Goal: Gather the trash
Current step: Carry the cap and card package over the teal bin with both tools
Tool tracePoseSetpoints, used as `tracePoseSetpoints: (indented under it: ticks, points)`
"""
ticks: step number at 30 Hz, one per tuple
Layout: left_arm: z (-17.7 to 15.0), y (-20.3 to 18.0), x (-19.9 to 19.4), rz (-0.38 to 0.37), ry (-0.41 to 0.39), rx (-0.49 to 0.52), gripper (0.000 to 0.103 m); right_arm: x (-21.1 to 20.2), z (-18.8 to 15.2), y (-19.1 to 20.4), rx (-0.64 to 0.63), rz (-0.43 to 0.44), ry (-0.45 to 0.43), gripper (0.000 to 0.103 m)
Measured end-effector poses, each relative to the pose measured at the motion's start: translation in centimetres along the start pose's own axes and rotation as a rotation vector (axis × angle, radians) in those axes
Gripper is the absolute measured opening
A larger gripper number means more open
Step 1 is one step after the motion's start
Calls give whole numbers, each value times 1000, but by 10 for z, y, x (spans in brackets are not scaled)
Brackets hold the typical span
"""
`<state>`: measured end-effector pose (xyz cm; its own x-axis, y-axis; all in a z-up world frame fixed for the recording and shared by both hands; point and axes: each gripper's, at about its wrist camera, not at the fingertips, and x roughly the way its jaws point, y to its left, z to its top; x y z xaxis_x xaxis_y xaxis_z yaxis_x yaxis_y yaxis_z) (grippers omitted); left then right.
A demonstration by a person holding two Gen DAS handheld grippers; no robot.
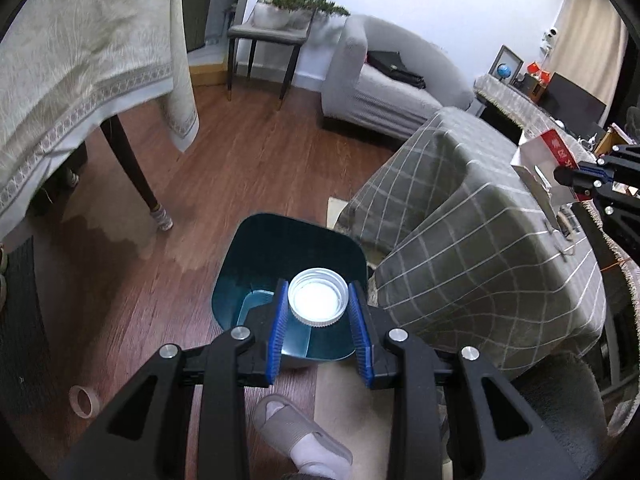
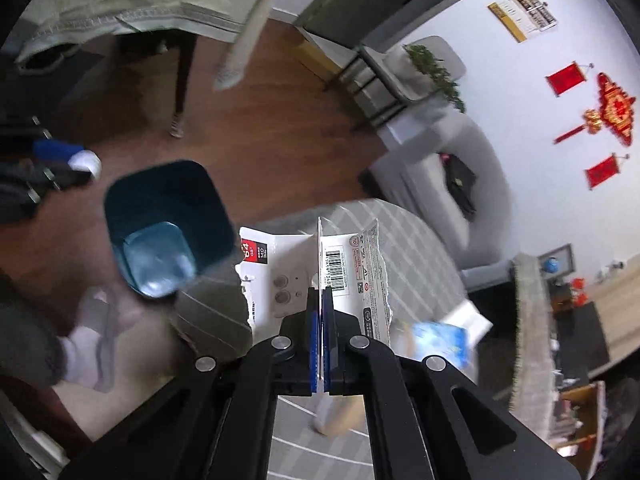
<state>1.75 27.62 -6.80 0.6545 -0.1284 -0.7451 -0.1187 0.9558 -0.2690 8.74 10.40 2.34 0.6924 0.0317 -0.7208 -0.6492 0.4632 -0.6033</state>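
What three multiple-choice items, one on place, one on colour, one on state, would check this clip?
1. The white ribbed plastic bottle cap is seen:
A. on the wooden floor
B. over the bin
C. on the sofa

2. The square plastic waste bin is:
A. red
B. white
C. dark teal

3. The right tool is:
A. shut on torn white card packaging
B. open
C. holding tape

B: the left tool holds the cap with the bin behind.
C: teal walls.
A: pads clamp the card.
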Motion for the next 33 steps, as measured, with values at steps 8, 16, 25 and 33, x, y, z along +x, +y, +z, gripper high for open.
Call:
tracePoseSetpoints:
  ticks: [8,16,25,33]
  points:
    - [5,9,46,7,80,11,32,24,24,26,82,184,-20,1]
    - [9,12,85,21,137,21,32,58,41,42,158,292,-3,1]
    - [16,27,120,58,185,0,34,97,60,47,236,368,23,1]
    - [23,42,115,104,164,-30,52,133,67,58,300,421,63,1]
